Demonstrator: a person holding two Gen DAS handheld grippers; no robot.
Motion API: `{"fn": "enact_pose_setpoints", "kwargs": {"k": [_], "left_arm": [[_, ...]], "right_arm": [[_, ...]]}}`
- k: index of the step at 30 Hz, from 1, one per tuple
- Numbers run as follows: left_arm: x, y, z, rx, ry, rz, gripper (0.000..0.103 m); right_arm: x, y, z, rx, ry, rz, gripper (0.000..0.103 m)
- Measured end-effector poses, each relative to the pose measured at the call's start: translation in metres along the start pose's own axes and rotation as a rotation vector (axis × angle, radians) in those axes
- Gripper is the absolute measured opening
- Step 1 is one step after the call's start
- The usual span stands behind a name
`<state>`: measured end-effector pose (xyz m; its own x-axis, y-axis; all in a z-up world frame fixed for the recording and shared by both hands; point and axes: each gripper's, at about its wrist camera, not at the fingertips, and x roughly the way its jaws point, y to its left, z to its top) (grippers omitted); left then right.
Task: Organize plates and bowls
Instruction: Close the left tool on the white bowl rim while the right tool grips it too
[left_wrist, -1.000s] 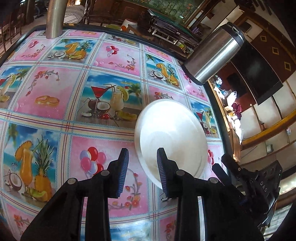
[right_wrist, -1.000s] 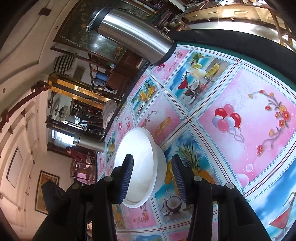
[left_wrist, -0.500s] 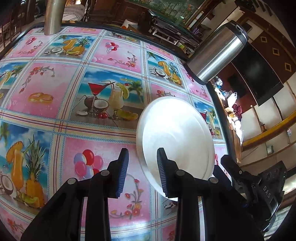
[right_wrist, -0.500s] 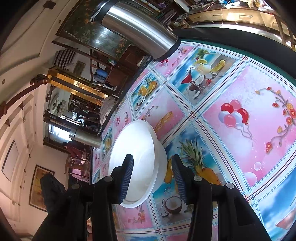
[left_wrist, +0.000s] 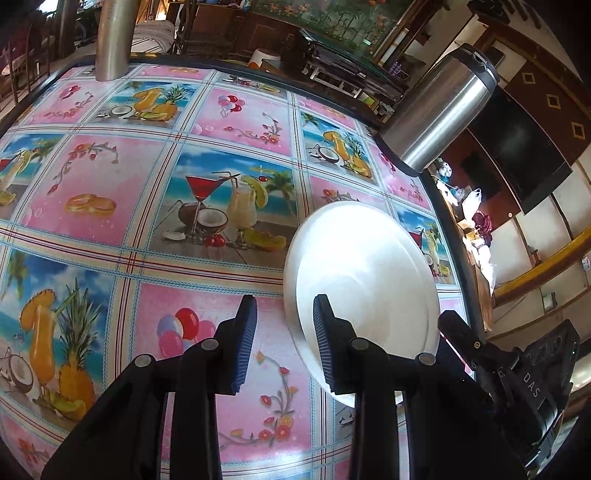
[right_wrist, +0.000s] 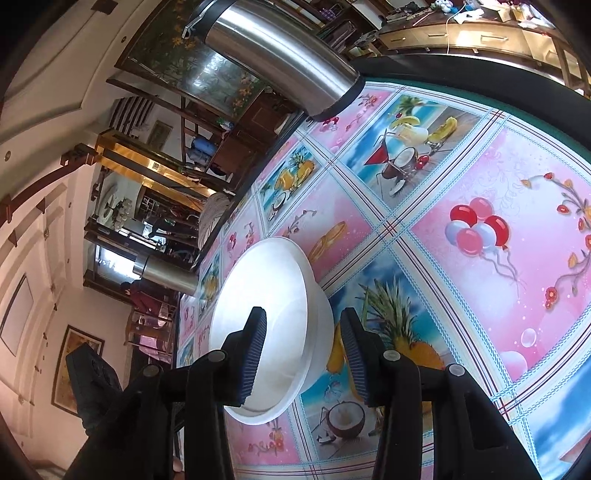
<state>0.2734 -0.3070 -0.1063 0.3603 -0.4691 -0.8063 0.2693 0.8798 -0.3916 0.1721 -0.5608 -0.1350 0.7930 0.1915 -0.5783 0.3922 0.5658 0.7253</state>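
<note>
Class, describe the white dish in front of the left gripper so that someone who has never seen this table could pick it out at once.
Start from the tablecloth printed with cocktails, balloons and fruit, and find the tall steel flask at its edge. Nearer than the flask, by the same edge, lies a white plate, its rim between the open left gripper fingers. It is plain, round and shallow, unlike the shiny upright flask.

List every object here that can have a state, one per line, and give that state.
Left gripper: open, straddling the plate's near rim.
Right gripper: open, straddling the bowl's wall.
White plate: unclamped.
White bowl: empty, upright on the table.
Steel flask: upright, lid shut.
</note>
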Motion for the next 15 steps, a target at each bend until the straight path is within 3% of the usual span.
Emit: {"fn": "enact_pose_setpoints", "kwargs": {"k": [9, 15], "left_arm": [[0.003, -0.009, -0.005, 0.038, -0.008, 0.025, 0.029], [0.000, -0.014, -0.007, 0.069, -0.039, 0.055, 0.029]], "right_arm": [[0.000, 0.003, -0.002, -0.015, -0.014, -0.020, 0.043], [0.003, 0.004, -0.003, -0.027, -0.017, -0.043, 0.032]]}}
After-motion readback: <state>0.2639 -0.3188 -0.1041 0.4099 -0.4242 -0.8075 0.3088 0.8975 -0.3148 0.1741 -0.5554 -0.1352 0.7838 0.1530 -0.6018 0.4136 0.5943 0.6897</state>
